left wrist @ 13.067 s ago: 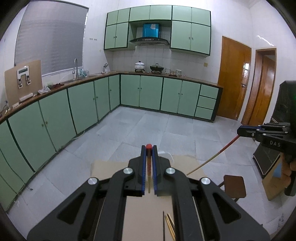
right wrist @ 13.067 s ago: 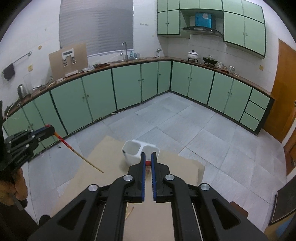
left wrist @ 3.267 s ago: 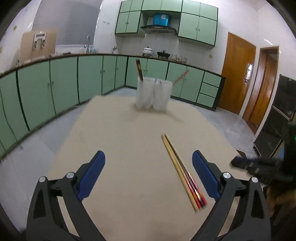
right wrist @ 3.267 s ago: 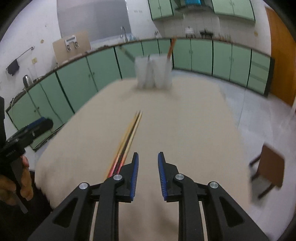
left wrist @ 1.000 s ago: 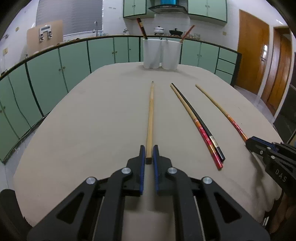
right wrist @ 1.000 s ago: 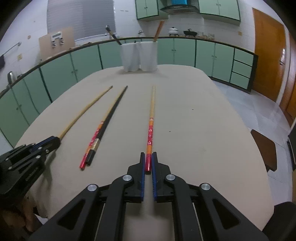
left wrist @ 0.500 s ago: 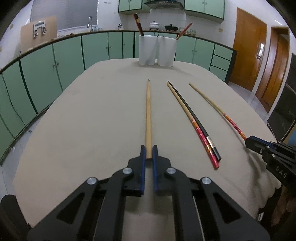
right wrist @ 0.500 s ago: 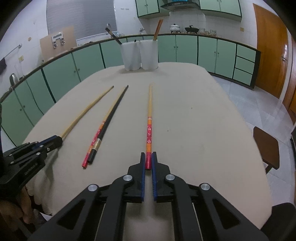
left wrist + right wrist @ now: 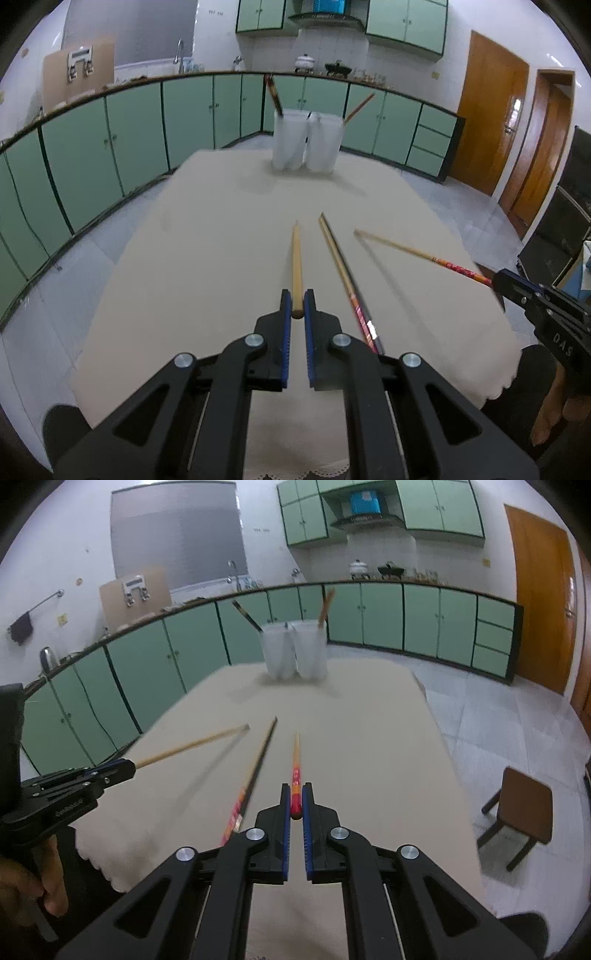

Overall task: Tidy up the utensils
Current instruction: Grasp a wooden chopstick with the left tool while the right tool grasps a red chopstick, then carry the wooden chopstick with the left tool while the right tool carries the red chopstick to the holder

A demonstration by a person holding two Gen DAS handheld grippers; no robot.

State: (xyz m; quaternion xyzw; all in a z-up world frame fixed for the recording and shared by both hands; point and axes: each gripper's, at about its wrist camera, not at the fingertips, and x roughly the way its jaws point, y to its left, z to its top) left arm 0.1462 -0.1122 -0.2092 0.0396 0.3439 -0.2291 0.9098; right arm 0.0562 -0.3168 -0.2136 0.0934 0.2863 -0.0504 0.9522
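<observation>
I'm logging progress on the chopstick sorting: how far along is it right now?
Done: one dark chopstick and one wooden chopstick already stand in the white holder. In hand: the left gripper is shut on a plain wooden chopstick, the right gripper on a red-ended chopstick. Left: a pair of chopsticks on the table.
</observation>
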